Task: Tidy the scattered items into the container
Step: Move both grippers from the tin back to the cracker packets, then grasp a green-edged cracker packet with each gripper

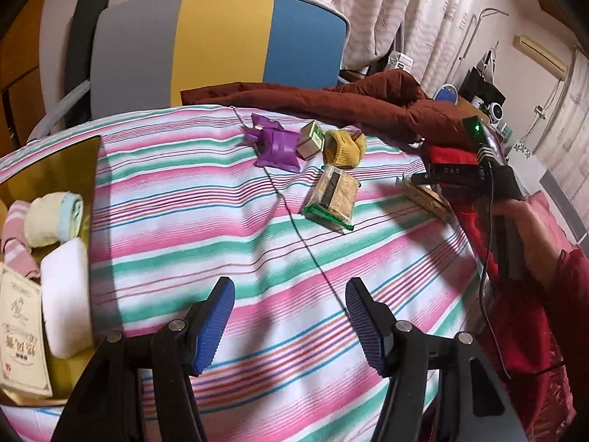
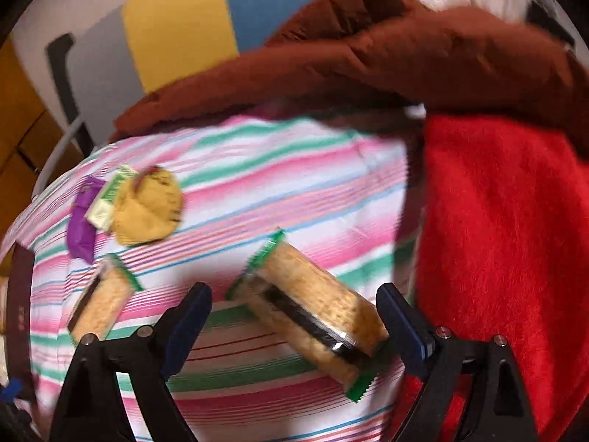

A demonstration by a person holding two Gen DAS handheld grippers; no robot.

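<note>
A striped cloth covers the table (image 1: pixel 228 221). On it lie a purple pouch (image 1: pixel 277 147), a small green-white box (image 1: pixel 311 139), a yellow knitted item (image 1: pixel 344 147) and two cracker packs (image 1: pixel 333 199) (image 1: pixel 427 195). My left gripper (image 1: pixel 291 316) is open and empty above the cloth, right of the gold container (image 1: pixel 62 169). My right gripper (image 2: pixel 294 316) is open, its jaws on either side of a cracker pack (image 2: pixel 316 305); the second pack (image 2: pixel 103 305) lies to its left. The right gripper also shows in the left wrist view (image 1: pixel 441 178).
The container holds rolled towels (image 1: pixel 55 221), a white pad (image 1: pixel 68 294) and a printed card (image 1: pixel 22 335). A brown jacket (image 1: pixel 349 99) lies along the far edge. A red cloth (image 2: pixel 504 239) lies at the right. A chair (image 1: pixel 217 44) stands behind the table.
</note>
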